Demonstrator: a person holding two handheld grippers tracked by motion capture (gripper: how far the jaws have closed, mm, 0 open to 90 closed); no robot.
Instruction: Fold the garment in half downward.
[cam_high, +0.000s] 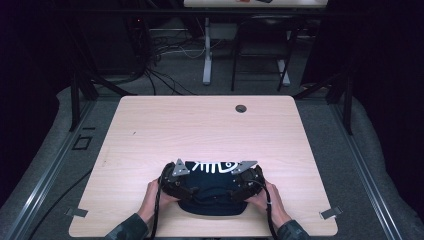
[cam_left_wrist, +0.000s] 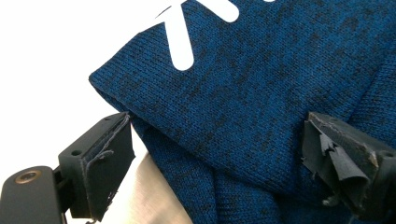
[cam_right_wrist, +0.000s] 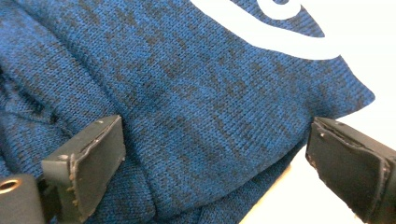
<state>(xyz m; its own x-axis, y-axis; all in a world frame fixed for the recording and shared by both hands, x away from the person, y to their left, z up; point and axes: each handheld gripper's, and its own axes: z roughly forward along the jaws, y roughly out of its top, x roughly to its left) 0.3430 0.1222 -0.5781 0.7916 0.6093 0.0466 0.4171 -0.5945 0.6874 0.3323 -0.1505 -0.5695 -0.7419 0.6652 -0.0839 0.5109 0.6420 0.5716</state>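
Observation:
A folded dark blue knit garment (cam_high: 212, 192) with a white printed design lies near the table's front edge. My left gripper (cam_high: 176, 181) sits at its left side and my right gripper (cam_high: 246, 180) at its right side. In the left gripper view the left gripper (cam_left_wrist: 219, 158) is open, its jaws straddling the folded left edge of the garment (cam_left_wrist: 243, 102). In the right gripper view the right gripper (cam_right_wrist: 215, 163) is open too, jaws wide apart over the right edge of the garment (cam_right_wrist: 187, 93). No fabric is pinched by either one.
The light wooden table (cam_high: 200, 125) has a round cable hole (cam_high: 241, 108) near its far edge. Metal brackets sit at its front corners (cam_high: 330, 212). Beyond it stand a desk leg (cam_high: 207, 55), cables and dark frame legs on grey floor.

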